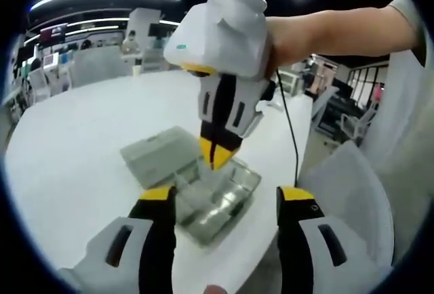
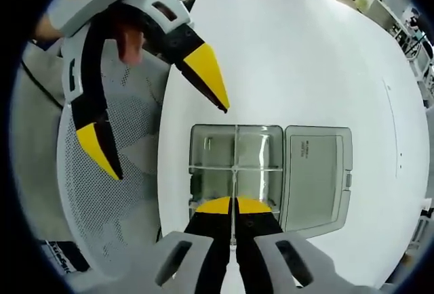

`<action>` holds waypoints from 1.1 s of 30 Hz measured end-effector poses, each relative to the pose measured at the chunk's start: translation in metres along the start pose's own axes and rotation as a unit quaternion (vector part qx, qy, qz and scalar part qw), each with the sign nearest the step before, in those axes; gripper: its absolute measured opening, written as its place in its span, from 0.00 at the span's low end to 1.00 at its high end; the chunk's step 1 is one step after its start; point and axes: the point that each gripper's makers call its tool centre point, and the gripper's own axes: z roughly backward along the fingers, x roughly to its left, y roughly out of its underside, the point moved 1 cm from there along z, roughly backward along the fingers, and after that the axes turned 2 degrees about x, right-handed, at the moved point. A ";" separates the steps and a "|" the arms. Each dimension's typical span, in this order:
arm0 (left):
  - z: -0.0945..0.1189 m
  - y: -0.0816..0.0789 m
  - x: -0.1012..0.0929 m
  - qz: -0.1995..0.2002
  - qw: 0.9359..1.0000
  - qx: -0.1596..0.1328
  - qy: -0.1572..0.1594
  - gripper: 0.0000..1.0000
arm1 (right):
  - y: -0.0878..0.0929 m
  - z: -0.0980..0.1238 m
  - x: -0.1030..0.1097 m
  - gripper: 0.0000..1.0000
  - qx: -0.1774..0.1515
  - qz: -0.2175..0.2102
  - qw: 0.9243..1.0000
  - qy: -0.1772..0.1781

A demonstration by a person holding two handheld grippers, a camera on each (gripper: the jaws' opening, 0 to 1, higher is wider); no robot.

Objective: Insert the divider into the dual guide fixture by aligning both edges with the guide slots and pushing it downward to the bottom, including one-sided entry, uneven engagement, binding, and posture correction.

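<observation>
A clear plastic compartment box (image 2: 210, 172) lies on the white table (image 2: 305, 57) with its lid (image 2: 315, 172) swung open flat beside it. My right gripper (image 2: 234, 206) is shut on a thin clear divider (image 2: 234, 184), seen edge-on and running down the box's middle line, across a cross wall. In the left gripper view the right gripper (image 1: 215, 153) points straight down into the box (image 1: 224, 196), a hand holding it from above. My left gripper (image 1: 225, 196) stands open at the near side of the box with nothing between its jaws. It hangs open beside the box (image 2: 169, 141).
The box sits close to the table's curved edge (image 2: 166, 172). A white mesh chair (image 2: 115, 192) stands just beyond that edge, also seen as a chair (image 1: 352, 192). A black cable (image 1: 291, 131) hangs off the right gripper. Desks and monitors stand far behind.
</observation>
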 end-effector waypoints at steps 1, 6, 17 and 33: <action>0.000 0.000 0.000 0.000 1.000 0.000 0.000 0.59 | 0.000 0.000 0.000 0.00 0.001 0.000 1.000 0.000; 0.000 0.001 0.000 -0.001 1.000 0.000 0.001 0.59 | 0.000 -0.001 -0.002 0.00 0.004 0.000 1.000 -0.001; 0.000 0.003 -0.002 0.000 1.000 0.000 0.001 0.59 | 0.000 -0.003 -0.002 0.00 0.018 0.009 1.000 0.001; 0.001 0.002 -0.005 0.001 1.000 -0.001 0.001 0.59 | 0.001 -0.003 0.002 0.00 0.028 -0.004 1.000 0.006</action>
